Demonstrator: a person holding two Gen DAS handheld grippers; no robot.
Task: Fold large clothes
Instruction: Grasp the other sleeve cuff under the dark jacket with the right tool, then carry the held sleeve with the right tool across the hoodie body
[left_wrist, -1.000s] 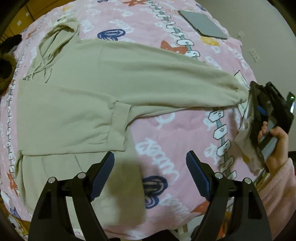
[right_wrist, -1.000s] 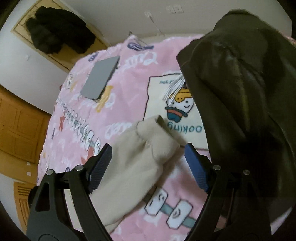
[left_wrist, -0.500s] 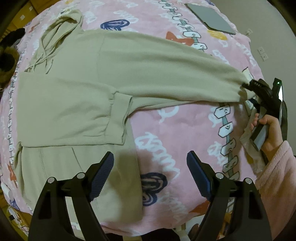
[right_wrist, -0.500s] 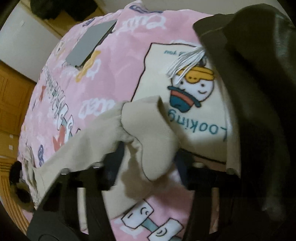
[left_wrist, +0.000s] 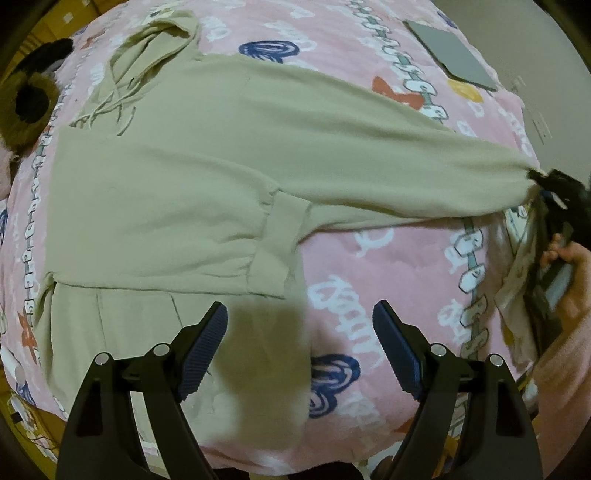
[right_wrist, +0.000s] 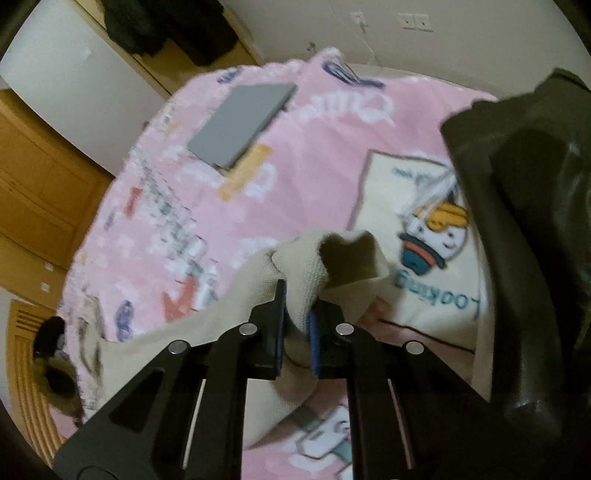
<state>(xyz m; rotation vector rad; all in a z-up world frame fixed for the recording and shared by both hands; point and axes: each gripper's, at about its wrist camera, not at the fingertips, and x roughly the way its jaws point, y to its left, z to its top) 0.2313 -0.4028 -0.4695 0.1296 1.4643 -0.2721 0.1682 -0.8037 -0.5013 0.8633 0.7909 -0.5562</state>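
So far, only the first fold looked done. The beige hoodie (left_wrist: 192, 177) lay spread across the pink blanket (left_wrist: 388, 266) on the bed, hood (left_wrist: 159, 48) toward the far left corner in the left wrist view. One sleeve (left_wrist: 177, 229) was already laid across the body, its cuff (left_wrist: 279, 251) resting near the middle of the garment. The other sleeve (left_wrist: 406, 162) stretched out straight to the right, well clear of the body.

The right gripper (right_wrist: 295, 317) was closing its jaws on that sleeve's cuff (right_wrist: 332, 258); the ribbed fabric was bunched between the pads and the cuff's open end stood up above them. In the left wrist view the same gripper (left_wrist: 546, 181) showed at the sleeve's end, held by a hand (left_wrist: 569, 273) in a pink sleeve. The left gripper (left_wrist: 299, 347) hung over the hoodie's near edge with its jaws spread wide and nothing between them.

What seemed left: carrying the second sleeve over the body, then folding the body itself, probably lower hem toward the hood, into a compact stack. A grey flat pad (left_wrist: 450, 55) lay at the far corner of the bed and a dark garment (right_wrist: 524, 221) sat beside the cuff, both outside the fold.
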